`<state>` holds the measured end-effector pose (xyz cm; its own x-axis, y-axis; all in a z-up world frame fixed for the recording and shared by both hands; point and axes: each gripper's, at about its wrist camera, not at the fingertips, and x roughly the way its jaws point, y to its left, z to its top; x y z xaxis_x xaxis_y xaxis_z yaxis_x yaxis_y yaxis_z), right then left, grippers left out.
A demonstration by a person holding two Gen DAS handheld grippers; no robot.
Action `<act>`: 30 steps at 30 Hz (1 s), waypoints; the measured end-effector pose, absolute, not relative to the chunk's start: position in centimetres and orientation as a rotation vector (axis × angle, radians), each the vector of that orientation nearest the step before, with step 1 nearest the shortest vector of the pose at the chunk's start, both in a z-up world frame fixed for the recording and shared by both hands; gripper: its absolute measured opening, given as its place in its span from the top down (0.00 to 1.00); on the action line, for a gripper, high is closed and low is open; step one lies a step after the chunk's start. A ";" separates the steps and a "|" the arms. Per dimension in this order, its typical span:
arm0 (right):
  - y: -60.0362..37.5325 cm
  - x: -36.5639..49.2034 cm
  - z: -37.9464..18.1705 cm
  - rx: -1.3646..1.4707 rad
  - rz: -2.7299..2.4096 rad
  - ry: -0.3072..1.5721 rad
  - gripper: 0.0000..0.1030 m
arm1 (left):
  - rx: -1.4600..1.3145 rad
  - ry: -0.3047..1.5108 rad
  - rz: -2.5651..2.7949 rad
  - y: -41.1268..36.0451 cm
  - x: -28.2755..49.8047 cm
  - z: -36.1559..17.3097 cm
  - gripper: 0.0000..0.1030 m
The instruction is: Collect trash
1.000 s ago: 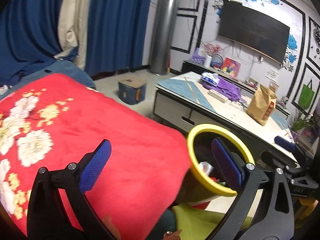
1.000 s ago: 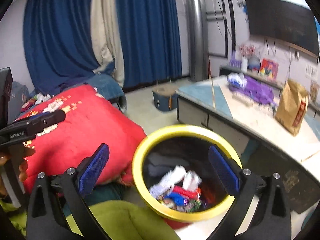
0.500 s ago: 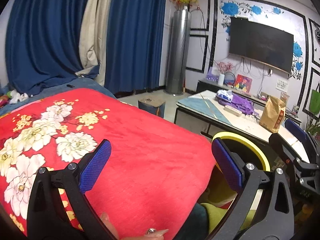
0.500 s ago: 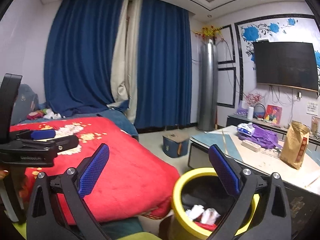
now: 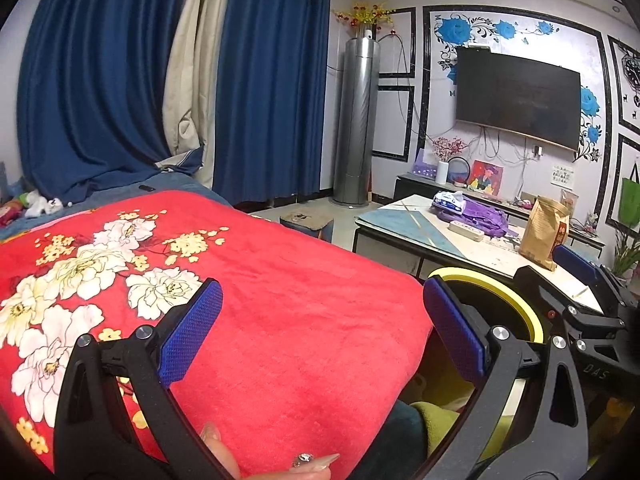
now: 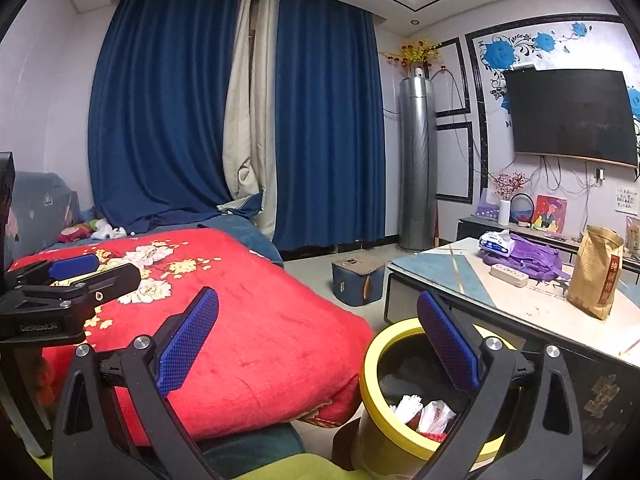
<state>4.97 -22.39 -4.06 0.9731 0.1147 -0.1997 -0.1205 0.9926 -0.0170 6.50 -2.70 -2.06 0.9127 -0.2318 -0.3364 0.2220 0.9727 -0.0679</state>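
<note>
Since the earlier frames both wrist views had tilted upward from the bin toward the room, so that the yellow-rimmed trash bin (image 6: 384,420) had dropped from the centre to the lower right of the right wrist view. The bin stood on the floor between the bed and the counter (image 6: 520,304), just beside the hanging edge of the red floral blanket (image 6: 260,340); crumpled white wrappers (image 6: 424,412) and some red scraps lay inside it. The right tool (image 6: 318,340) was held above and near the bin with its blue-padded jaws spread wide and nothing between them; its right finger overlapped the bin's rim in the picture. The left tool (image 5: 322,336) hung over the blanket (image 5: 280,320), jaws likewise wide and empty, and fingertips with long nails and a ring showed at the bottom edge of its view. In the left wrist view the bin (image 5: 516,300) was partly hidden behind that tool's right finger and the right tool (image 5: 576,280). On the counter lay a brown paper bag (image 6: 596,276), a purple bag (image 6: 528,256), a white tissue pack (image 6: 496,242) and a white power strip (image 6: 508,274). A small blue box (image 6: 356,282) sat on the floor beyond the bed, and blue curtains (image 6: 180,112), a tall silver cylinder (image 6: 416,160) and a wall-mounted television (image 6: 568,116) closed the background.
</note>
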 end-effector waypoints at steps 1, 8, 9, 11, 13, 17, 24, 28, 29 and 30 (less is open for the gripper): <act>-22.3 4.9 -4.1 -0.031 0.120 0.198 0.06 | -0.028 0.350 -0.233 -2.7 6.5 -2.1 0.10; -22.4 4.9 -4.2 -0.028 0.115 0.201 0.06 | -0.034 0.352 -0.226 -2.7 6.7 -2.0 0.10; -22.4 4.9 -4.2 -0.025 0.114 0.204 0.06 | -0.034 0.353 -0.226 -2.7 6.7 -1.9 0.10; -22.4 5.0 -4.2 -0.024 0.111 0.205 0.06 | -0.034 0.353 -0.226 -2.8 6.7 -1.9 0.10; -22.4 5.0 -4.2 -0.024 0.109 0.208 0.06 | -0.035 0.353 -0.222 -2.8 6.7 -1.9 0.10; -22.5 5.0 -4.2 -0.024 0.114 0.206 0.06 | -0.038 0.353 -0.220 -2.8 6.7 -1.9 0.10; -22.5 5.0 -4.2 -0.024 0.112 0.206 0.06 | -0.039 0.354 -0.218 -2.8 6.8 -1.9 0.10; -22.5 5.0 -4.2 -0.024 0.113 0.207 0.06 | -0.039 0.353 -0.218 -2.8 6.8 -1.9 0.10; -22.5 5.0 -4.2 -0.024 0.112 0.207 0.06 | -0.039 0.354 -0.219 -2.7 6.8 -1.9 0.10; -22.5 5.0 -4.2 -0.024 0.112 0.206 0.06 | -0.039 0.353 -0.218 -2.8 6.8 -1.9 0.10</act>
